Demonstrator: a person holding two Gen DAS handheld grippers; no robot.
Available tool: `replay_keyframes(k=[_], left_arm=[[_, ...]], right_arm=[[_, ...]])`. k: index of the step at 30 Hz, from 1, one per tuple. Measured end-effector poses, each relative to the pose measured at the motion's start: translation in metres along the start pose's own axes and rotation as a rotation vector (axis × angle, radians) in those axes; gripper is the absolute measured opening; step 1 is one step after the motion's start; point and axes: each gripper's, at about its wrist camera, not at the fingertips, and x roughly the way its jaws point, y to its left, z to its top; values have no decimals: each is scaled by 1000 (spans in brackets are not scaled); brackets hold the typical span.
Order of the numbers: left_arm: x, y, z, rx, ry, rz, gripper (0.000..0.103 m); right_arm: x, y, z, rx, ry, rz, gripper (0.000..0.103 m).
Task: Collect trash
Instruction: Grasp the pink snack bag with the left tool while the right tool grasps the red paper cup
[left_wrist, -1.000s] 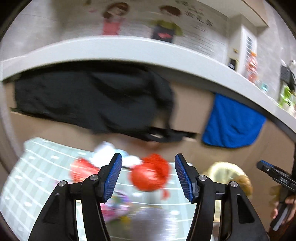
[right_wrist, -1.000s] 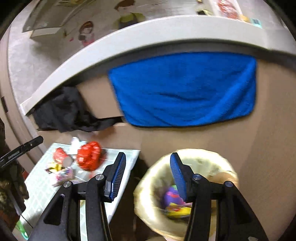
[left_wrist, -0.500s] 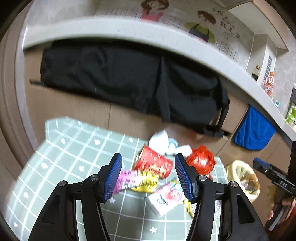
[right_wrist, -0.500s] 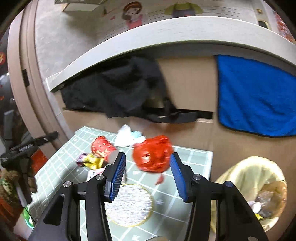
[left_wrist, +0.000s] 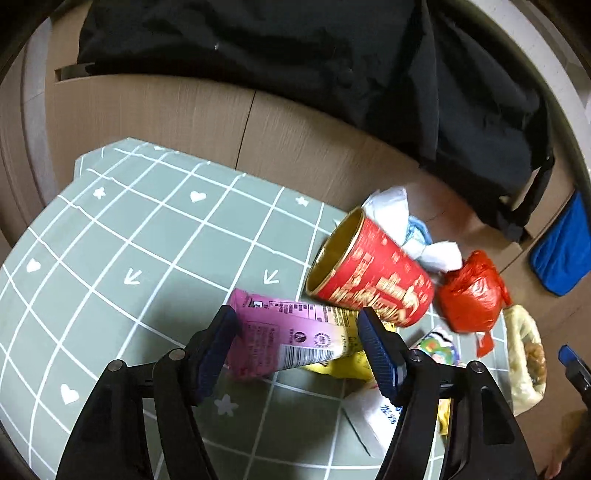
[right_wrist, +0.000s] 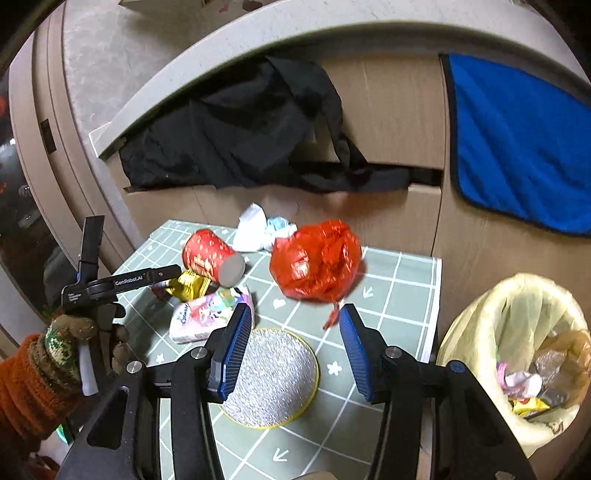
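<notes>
Our left gripper (left_wrist: 295, 343) is wide open with nothing held; its fingers sit on each side of the pink snack wrapper (left_wrist: 284, 338), just in front of the red paper cup (left_wrist: 369, 280); our right gripper (right_wrist: 290, 347) is wide open and holds nothing too, just in front of the red plastic bag (right_wrist: 317, 262), which is beside the cup.

What could go wrong, we think: the pink wrapper is thin and slippery, so the pads may pinch only a corner and it could slide out; the yellow wrapper (left_wrist: 347, 365) lies partly under it and might come along or drop off halfway; the cup lies on its side, touching the pink wrapper, so a bump could make it roll across the green mat (left_wrist: 147, 258); the red bag is soft and puffy, so a pinch may catch only a fold and the bag could slip free before it reaches the trash bin (right_wrist: 517, 354), which stands off the mat, well apart from the cup.

The cup is round and stiff with a gold inside; the white tissue (left_wrist: 391, 210) behind it is crumpled and soft; the silver coaster (right_wrist: 273, 376) is round, flat and sparkly; the bin has a thin, see-through yellow liner.
</notes>
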Motion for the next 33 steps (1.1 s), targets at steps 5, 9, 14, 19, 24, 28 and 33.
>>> replay_keyframes(k=[5, 9, 14, 19, 24, 28, 33], left_arm=[[6, 2, -1, -38, 55, 8, 66], [10, 0, -5, -31, 80, 7, 66], [8, -3, -10, -16, 82, 12, 57], [-5, 0, -16, -20, 59, 0, 36], [-41, -12, -20, 39, -36, -7, 35], [-80, -26, -19, 105, -128, -8, 35], [-116, -34, -10, 134, -214, -27, 36]], right_arm=[[9, -1, -4, 6, 25, 2, 48], [14, 6, -5, -25, 29, -1, 48], [18, 15, -8, -69, 46, -9, 48], [21, 18, -13, -76, 68, 3, 48], [28, 21, -22, -104, 116, 16, 48], [34, 20, -21, -107, 123, 9, 48], [42, 24, 12, -126, 59, -21, 48]])
